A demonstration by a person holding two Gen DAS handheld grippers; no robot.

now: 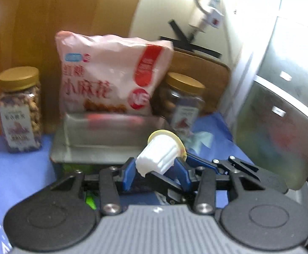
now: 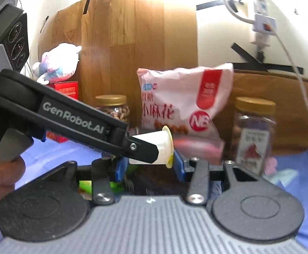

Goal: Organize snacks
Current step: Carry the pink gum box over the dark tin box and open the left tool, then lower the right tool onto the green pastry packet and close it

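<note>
My left gripper [image 1: 157, 169] is shut on a small white jelly cup [image 1: 161, 153] with a yellow lid, held tilted above a clear plastic bin [image 1: 103, 135]. The cup also shows in the right wrist view [image 2: 154, 146], gripped by the left gripper's black fingers [image 2: 145, 150]. My right gripper [image 2: 147, 167] is open just below and behind the cup, its blue pads on either side. A pink snack bag [image 1: 111, 76] stands upright in the bin's far end and shows in the right wrist view too [image 2: 185, 101].
Two gold-lidded nut jars [image 1: 19, 110] [image 1: 183, 103] flank the bin on the blue cloth [image 1: 16, 169]. A wood panel [image 2: 132, 42] and brown board [image 2: 280, 105] stand behind. A plush toy [image 2: 58, 63] sits on a red box [image 2: 66, 91] at the left.
</note>
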